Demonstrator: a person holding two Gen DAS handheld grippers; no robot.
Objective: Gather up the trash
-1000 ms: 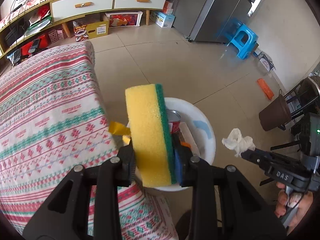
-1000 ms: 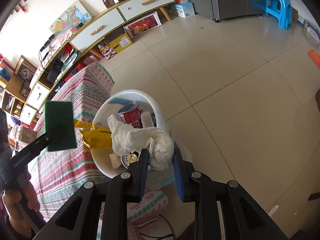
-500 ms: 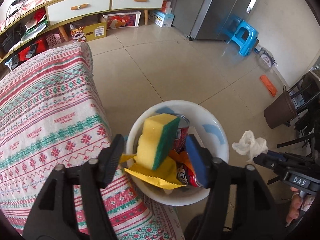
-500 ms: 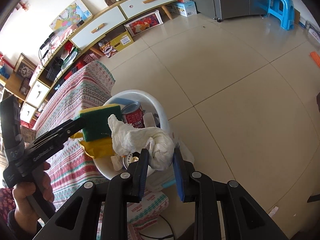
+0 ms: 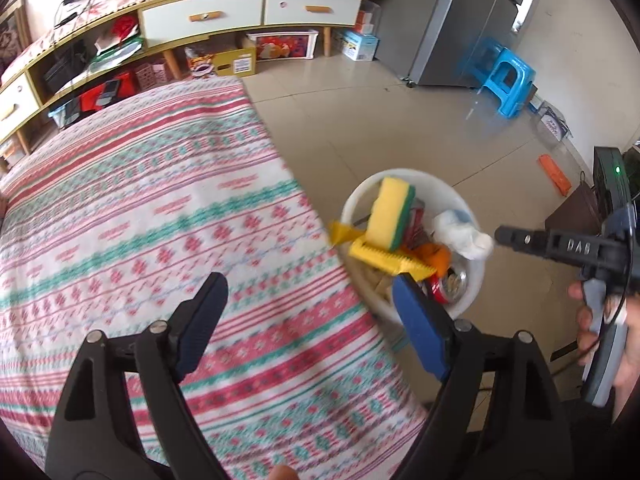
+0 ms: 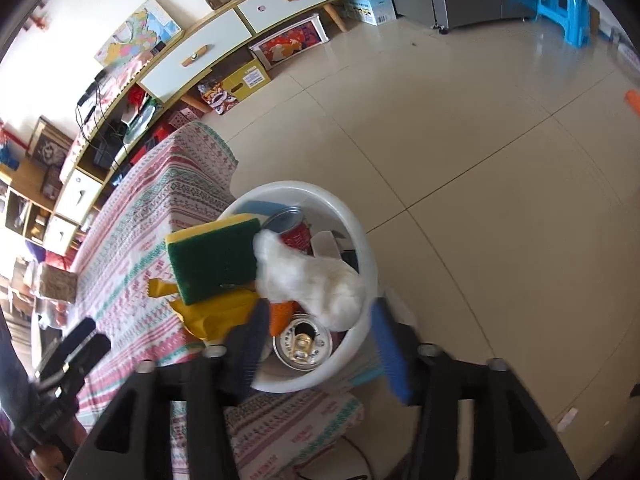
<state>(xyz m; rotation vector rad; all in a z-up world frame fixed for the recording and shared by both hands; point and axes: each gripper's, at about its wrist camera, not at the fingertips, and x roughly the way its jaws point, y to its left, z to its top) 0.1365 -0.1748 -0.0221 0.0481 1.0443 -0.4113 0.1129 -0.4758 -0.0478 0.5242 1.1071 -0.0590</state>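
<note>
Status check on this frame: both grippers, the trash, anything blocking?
Left gripper open, empty, jaws just opening. Right gripper open, just releasing crumpled white tissue into round white plastic bin. Yellow-green sponge atop pile. Nothing blocking.

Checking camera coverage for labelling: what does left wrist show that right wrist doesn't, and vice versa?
Only left wrist: most of the patterned tablecloth, the brown bin on the floor, and the right hand-held gripper from the side by the white tissue.

Only right wrist: the pull-tab top of a can low in the basin, and a straw-coloured block on the table.

Both: white basin holding the yellow-green sponge, tissue, yellow wrapper, red can; blue stool; cabinet.
</note>
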